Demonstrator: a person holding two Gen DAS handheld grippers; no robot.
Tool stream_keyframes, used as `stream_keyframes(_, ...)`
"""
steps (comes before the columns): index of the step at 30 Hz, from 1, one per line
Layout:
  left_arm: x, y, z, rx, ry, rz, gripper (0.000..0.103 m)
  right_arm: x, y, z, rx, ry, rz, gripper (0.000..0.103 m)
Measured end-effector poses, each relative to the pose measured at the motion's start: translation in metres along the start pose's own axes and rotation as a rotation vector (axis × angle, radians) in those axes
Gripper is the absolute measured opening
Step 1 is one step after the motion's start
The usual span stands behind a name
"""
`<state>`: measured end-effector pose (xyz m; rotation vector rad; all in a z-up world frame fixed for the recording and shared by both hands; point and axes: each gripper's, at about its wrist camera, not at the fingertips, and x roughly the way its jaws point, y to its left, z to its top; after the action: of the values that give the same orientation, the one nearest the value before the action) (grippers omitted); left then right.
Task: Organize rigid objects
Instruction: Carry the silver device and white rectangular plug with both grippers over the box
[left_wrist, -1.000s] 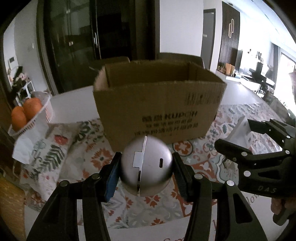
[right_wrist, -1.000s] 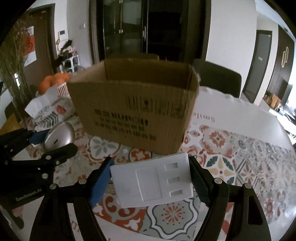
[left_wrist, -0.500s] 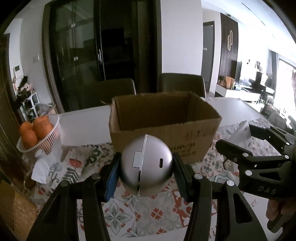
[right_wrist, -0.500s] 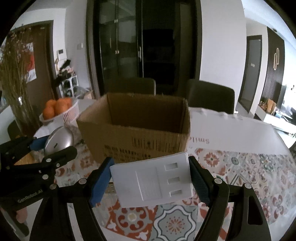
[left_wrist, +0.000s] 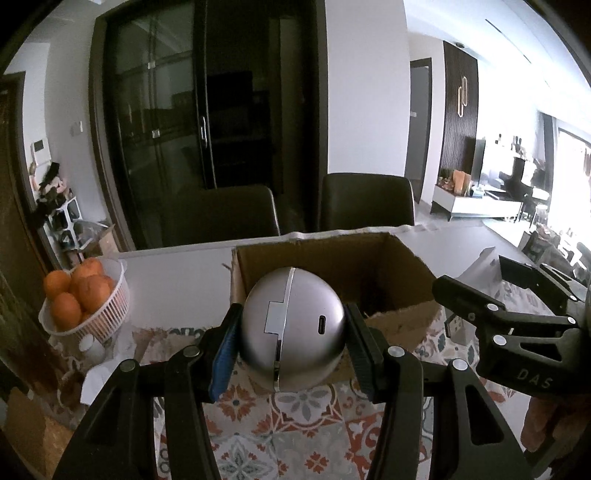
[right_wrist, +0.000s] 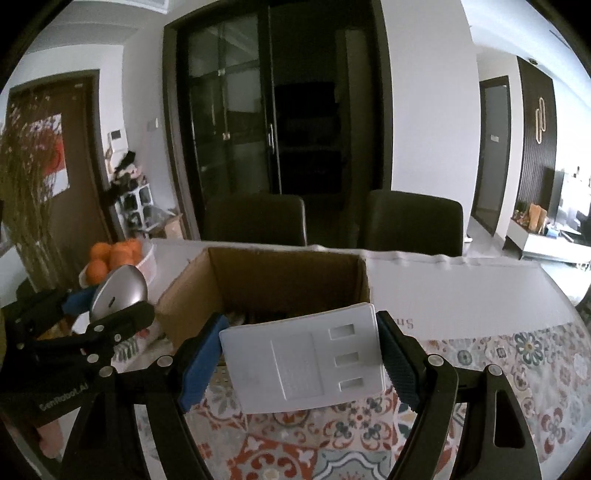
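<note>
My left gripper (left_wrist: 291, 349) is shut on a silver ball-shaped device (left_wrist: 295, 328) with a USB port, held above the table in front of the open cardboard box (left_wrist: 402, 258). My right gripper (right_wrist: 301, 360) is shut on a flat white plastic plate (right_wrist: 303, 360) with three slots, held just before the near wall of the box (right_wrist: 184, 288). The right gripper shows at the right of the left wrist view (left_wrist: 509, 325). The left gripper with the silver device (right_wrist: 118, 291) shows at the left of the right wrist view. Some dark items lie inside the box.
A white basket of oranges (left_wrist: 86, 299) stands at the left on the table with its patterned cloth (left_wrist: 295, 435). Two dark chairs (right_wrist: 255, 218) stand behind the table. Dried branches (right_wrist: 26, 184) rise at the far left.
Both grippers have risen with their objects, so I now look down over the box's rim into it; before, I faced its printed front wall.
</note>
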<state>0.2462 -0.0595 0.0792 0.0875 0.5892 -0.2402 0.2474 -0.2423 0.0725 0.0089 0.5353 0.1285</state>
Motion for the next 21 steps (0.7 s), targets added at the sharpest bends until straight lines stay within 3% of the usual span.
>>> stream_keyframes(11, 0.017, 0.003, 0.028, 0.029, 0.013, 0.04, 0.053, 0.022, -0.01, 0.027, 0.046, 0.015, 0.014, 0.08)
stream_keyframes(21, 0.054, 0.014, 0.04, -0.011, 0.109, 0.005, 0.053, 0.058, -0.02, 0.041, 0.068, 0.08, 0.039, 0.08)
